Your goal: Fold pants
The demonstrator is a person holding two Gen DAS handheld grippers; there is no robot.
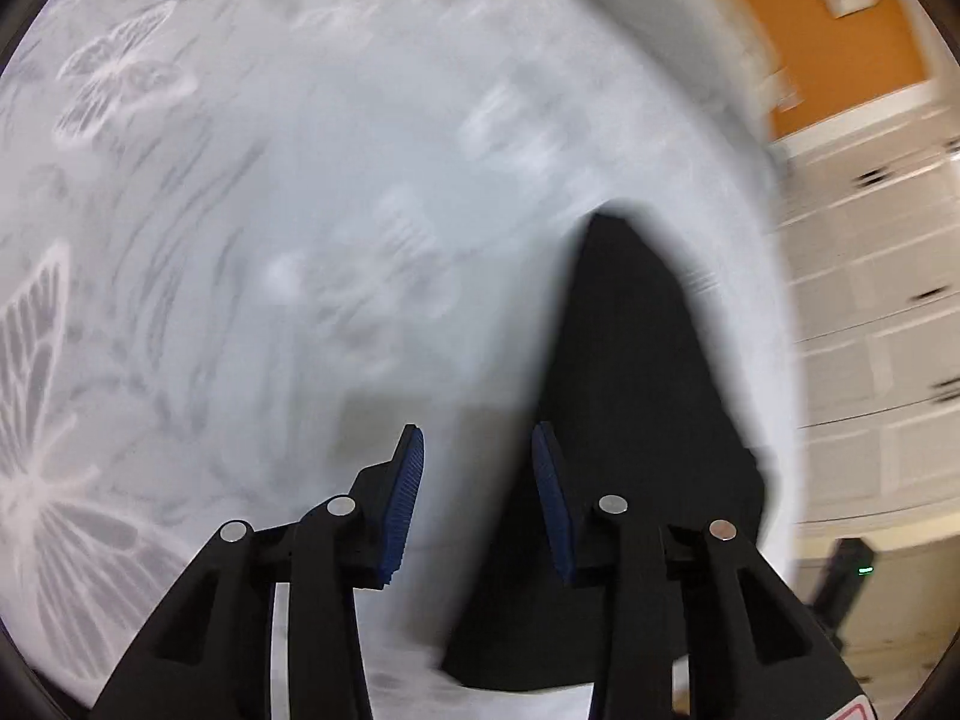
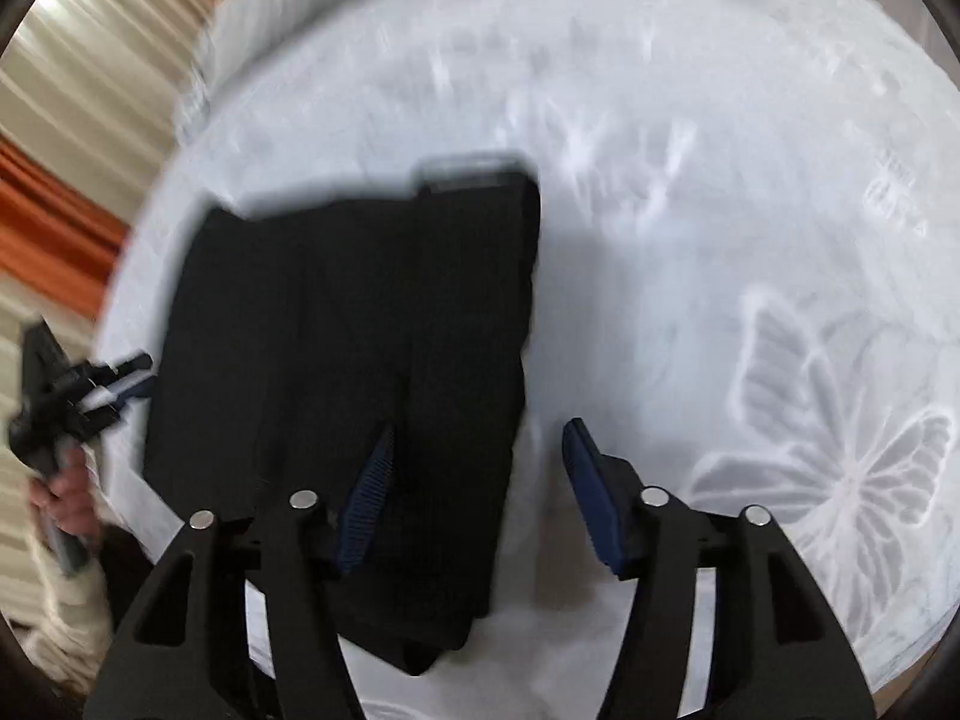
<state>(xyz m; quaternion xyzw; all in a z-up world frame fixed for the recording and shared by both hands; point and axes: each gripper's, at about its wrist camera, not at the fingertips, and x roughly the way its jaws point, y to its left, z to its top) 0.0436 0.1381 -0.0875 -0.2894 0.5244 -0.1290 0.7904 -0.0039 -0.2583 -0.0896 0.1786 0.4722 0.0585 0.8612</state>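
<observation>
The black pants [image 2: 354,348] lie folded into a compact rectangle on a pale bedspread with butterfly prints [image 2: 690,240]. In the right wrist view my right gripper [image 2: 477,438] is open and empty, held above the folded pants' right edge. The left gripper [image 2: 129,381] shows at the far left of that view, held in a hand beside the pants' left edge. In the left wrist view my left gripper [image 1: 477,441] is open and empty, with the pants [image 1: 630,420] just right of it and under its right finger. Both views are motion-blurred.
The bedspread [image 1: 270,210] fills most of both views. White drawers or cabinet fronts [image 1: 876,330] and an orange wall [image 1: 840,48] stand beyond the bed's edge. Striped curtains [image 2: 78,90] hang at the left of the right wrist view.
</observation>
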